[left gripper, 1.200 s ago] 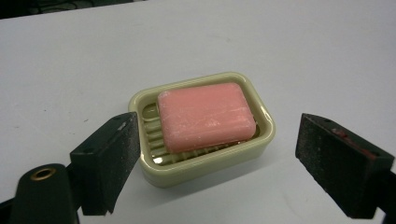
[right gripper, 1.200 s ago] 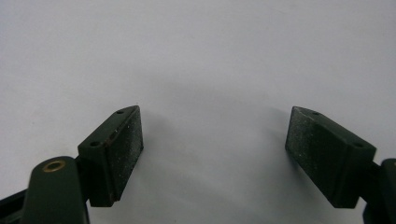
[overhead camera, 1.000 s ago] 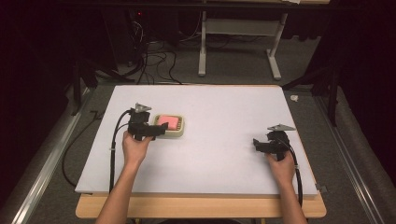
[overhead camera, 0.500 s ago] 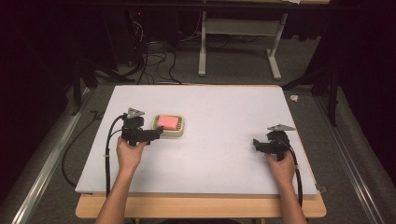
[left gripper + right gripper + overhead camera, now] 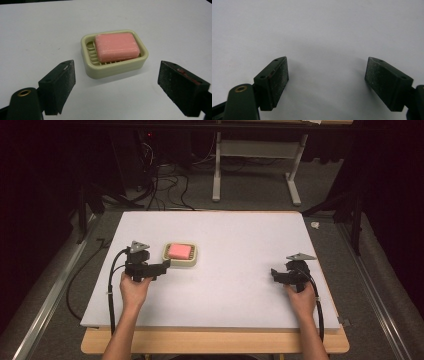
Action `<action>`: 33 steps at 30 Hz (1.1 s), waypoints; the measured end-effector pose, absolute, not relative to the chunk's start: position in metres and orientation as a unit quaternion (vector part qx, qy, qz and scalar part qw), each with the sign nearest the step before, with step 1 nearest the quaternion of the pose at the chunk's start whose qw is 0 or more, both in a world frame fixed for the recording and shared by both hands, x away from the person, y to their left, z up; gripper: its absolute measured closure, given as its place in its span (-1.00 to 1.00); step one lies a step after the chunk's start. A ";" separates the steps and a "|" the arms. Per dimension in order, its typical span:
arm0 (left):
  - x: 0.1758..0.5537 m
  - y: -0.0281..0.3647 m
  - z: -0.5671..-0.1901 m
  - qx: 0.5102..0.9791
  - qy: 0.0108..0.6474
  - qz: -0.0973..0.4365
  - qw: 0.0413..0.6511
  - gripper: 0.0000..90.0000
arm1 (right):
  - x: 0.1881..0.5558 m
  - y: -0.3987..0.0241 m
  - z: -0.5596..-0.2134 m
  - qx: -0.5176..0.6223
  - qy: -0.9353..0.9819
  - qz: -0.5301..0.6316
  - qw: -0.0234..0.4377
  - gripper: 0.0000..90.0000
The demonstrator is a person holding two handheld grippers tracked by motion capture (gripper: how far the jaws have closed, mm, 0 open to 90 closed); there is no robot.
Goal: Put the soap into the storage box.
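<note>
While its two black jaws stand wide apart with nothing between them, the left gripper [image 5: 116, 85] sits low over the white bench [image 5: 240, 245] just short of the pale cream plastic soap dish [image 5: 114, 67], which lies a little above the middle of the left gripper view and squarely ahead of the gap. In the high view this left gripper [image 5: 161, 266] shows at centre left, its tips near the dish's lower left corner but apart from it. Inside the dish rests a pink rectangular bar of soap [image 5: 117, 46], lying flat on the ridged floor and pushed toward the right end, so that a few ridges show bare at the left. Judging from this, the work is at its start: dish and soap are untouched, nothing is lifted, and the approach, the closing and any carrying are all left to do. The soap's long axis runs left to right across the left gripper view, tilted slightly so that its right end sits a touch lower in the frame, and the dish's long axis matches it; neither has a distinct front. Far off at the right of the high view, the right gripper [image 5: 276, 274] rests on bare bench, jaws likewise spread and empty.
</note>
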State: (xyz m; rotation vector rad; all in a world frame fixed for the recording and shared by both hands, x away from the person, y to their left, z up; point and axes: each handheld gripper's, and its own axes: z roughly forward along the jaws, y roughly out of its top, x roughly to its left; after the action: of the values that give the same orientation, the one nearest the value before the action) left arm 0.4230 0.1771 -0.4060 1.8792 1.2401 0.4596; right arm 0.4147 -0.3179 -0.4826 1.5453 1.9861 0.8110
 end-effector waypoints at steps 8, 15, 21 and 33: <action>0.420 0.184 -0.412 0.743 0.498 0.175 0.412 -0.65 | 0.415 -0.318 -0.483 0.566 0.728 0.297 0.246 -0.56; 0.418 0.190 -0.417 0.745 0.501 0.169 0.406 -0.65 | 0.415 -0.318 -0.483 0.566 0.728 0.297 0.246 -0.56; 0.417 0.194 -0.423 0.741 0.509 0.162 0.407 -0.65 | 0.415 -0.318 -0.483 0.567 0.728 0.297 0.246 -0.56; 0.420 0.198 -0.438 0.742 0.523 0.153 0.391 -0.65 | 0.415 -0.318 -0.483 0.566 0.728 0.297 0.246 -0.56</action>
State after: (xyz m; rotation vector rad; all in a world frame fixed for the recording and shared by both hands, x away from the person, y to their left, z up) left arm 0.4198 0.1980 -0.4380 1.8857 1.3287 0.3882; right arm 0.4148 -0.3179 -0.4826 1.5454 1.9863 0.8109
